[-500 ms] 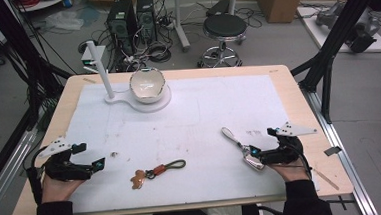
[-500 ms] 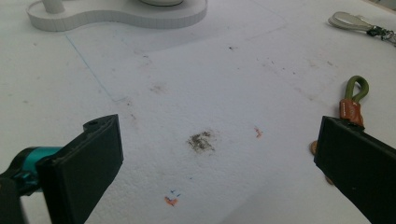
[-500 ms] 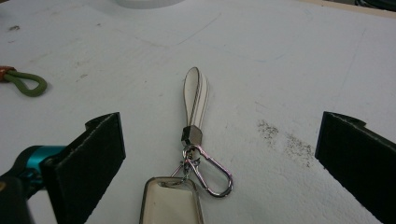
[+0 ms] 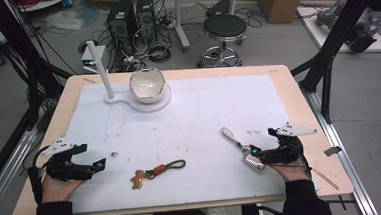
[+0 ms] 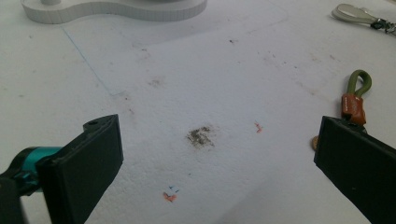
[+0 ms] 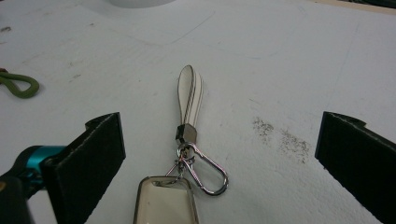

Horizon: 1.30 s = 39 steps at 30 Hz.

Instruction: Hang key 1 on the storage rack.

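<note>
Both hands sit low at the near edge of the table (image 4: 298, 98), forearms coming in from the bottom. The left gripper (image 4: 101, 164) lies level in the left hand (image 4: 58, 183), jaws spread wide apart with nothing between them. Ahead and to its right lies the green-loop keychain (image 4: 160, 170), its orange band and copper charm just beside the right jaw in the left gripper view. The right gripper (image 4: 251, 151) is held flat in the right hand (image 4: 287, 167), jaws also wide apart. The white-strap keychain (image 6: 190, 100) lies straight ahead between those jaws, its carabiner (image 6: 205, 170) and clear tag (image 6: 164, 201) nearest the gripper, touching neither jaw.

Plenty of open room ahead of both grippers across the white mat (image 4: 204, 111), which is scuffed with grey smudges and small red specks. Far ahead of the left gripper stands a white bowl (image 4: 147, 85) on a white stand (image 4: 109, 87) with an upright post. Beyond the table: a black stool (image 4: 225, 27), computer towers (image 4: 132, 16), tangled cables on the floor.
</note>
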Tool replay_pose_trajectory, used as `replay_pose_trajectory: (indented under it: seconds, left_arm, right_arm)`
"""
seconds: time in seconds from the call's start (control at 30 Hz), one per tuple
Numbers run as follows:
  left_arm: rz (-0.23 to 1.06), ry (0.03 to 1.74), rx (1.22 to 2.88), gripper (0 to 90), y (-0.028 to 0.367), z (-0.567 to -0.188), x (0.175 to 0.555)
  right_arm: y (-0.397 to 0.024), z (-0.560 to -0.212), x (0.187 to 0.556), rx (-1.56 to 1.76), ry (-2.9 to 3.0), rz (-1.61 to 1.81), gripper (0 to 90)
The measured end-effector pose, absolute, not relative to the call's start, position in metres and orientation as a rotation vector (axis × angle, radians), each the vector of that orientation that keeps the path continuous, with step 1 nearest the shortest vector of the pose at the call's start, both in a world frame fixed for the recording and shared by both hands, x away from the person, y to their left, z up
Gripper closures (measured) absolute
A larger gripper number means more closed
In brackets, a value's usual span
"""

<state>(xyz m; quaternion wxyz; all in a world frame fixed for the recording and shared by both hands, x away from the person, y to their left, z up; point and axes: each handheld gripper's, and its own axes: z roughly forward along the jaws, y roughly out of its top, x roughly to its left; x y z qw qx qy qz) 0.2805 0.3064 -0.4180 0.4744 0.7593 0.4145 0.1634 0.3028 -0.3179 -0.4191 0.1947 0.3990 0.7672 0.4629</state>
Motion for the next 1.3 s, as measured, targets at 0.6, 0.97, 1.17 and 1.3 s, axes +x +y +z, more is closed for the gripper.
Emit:
replay_pose_trajectory:
  seconds: [0.6, 0.97, 1.17, 1.3]
  left_arm:
    - [0.364, 0.999, 1.906, 1.7, 0.288, -0.410, 0.283]
    - [0.339, 0.910, 2.018, 1.7, 0.256, -0.403, 0.287]
    - [0.317, 0.876, 2.040, 1.7, 0.243, -0.401, 0.290]
    - [0.299, 0.850, 2.066, 1.7, 0.235, -0.401, 0.291]
  right_arm:
    - [-0.320, -0.421, 0.305, 1.139, 2.138, 1.300, 0.8]
    - [-0.321, -0.423, 0.304, 1.143, 2.156, 1.283, 0.8]
    - [-0.321, -0.424, 0.302, 1.148, 2.163, 1.278, 0.8]
    - [-0.321, -0.424, 0.302, 1.146, 2.160, 1.273, 0.8]
